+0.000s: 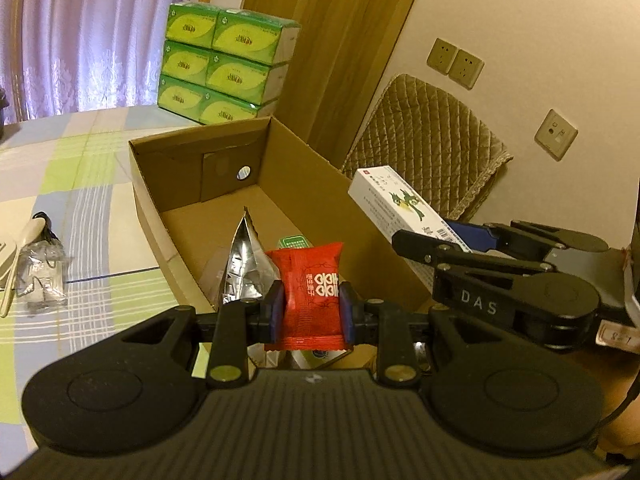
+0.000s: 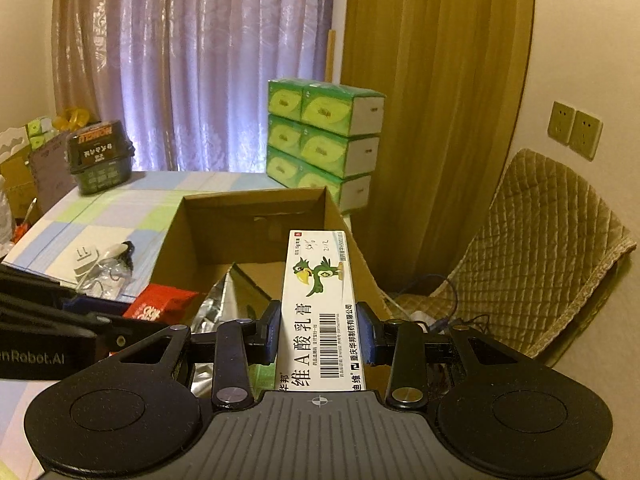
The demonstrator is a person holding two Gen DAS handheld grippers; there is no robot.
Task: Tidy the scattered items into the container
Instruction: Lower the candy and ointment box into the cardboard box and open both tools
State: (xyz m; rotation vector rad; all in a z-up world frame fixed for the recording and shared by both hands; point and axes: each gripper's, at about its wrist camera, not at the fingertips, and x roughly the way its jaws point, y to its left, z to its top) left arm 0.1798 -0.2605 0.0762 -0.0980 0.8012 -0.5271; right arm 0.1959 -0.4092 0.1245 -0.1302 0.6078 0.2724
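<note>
Gleaming red packet (image 1: 310,296), white carton (image 2: 320,312)

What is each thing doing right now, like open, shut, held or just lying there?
Left gripper: shut on the red packet.
Right gripper: shut on the white box.
Cardboard box: open on top.
Silver pouch: standing in the cardboard box.
Clear bag: lying on the tablecloth.

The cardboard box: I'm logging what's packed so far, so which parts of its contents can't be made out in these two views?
- Left wrist view: the cardboard box near floor is hidden by the red packet in the left tongs and the silver foil pouch.
- A green item peeks out behind the packet; too little shows to identify.
- Right wrist view: the white carton in the right tongs covers the box's near right floor.
</note>
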